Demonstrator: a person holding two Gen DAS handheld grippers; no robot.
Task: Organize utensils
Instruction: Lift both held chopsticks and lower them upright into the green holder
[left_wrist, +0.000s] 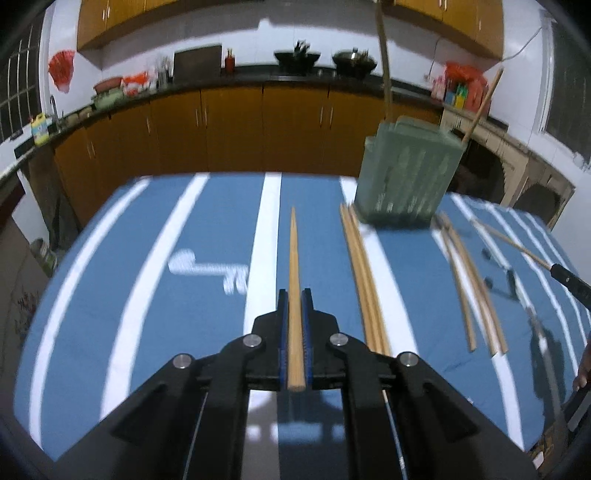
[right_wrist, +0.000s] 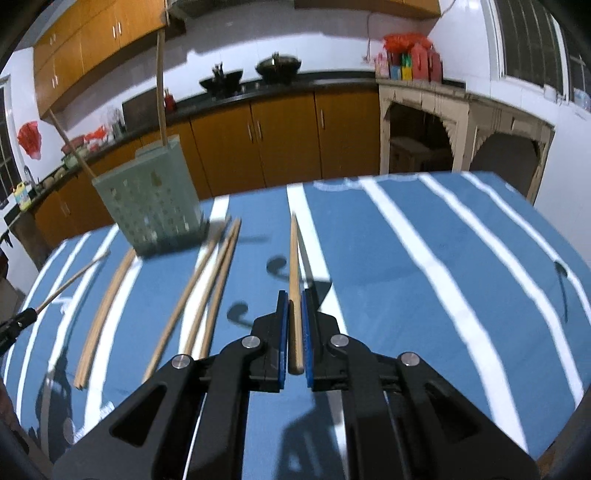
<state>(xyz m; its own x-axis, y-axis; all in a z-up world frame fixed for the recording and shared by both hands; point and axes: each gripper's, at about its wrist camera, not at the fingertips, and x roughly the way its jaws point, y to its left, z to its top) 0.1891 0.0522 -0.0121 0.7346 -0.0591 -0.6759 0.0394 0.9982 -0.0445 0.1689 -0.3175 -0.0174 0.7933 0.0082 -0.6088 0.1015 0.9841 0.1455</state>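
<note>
My left gripper (left_wrist: 294, 295) is shut on a wooden chopstick (left_wrist: 293, 266) that points forward above the blue striped cloth. My right gripper (right_wrist: 293, 295) is shut on another wooden chopstick (right_wrist: 294, 273), also pointing forward. A pale green perforated utensil holder (left_wrist: 408, 177) stands on the table to the right in the left wrist view, and to the left in the right wrist view (right_wrist: 151, 206), with two chopsticks standing in it. Several loose chopsticks (left_wrist: 364, 273) lie beside it, also seen in the right wrist view (right_wrist: 207, 291).
The table has a blue cloth with white stripes (left_wrist: 166, 258). More loose chopsticks (left_wrist: 469, 288) lie right of the holder. The right gripper with its chopstick shows at the right edge (left_wrist: 569, 280). Kitchen cabinets (left_wrist: 236, 129) stand behind the table's far edge.
</note>
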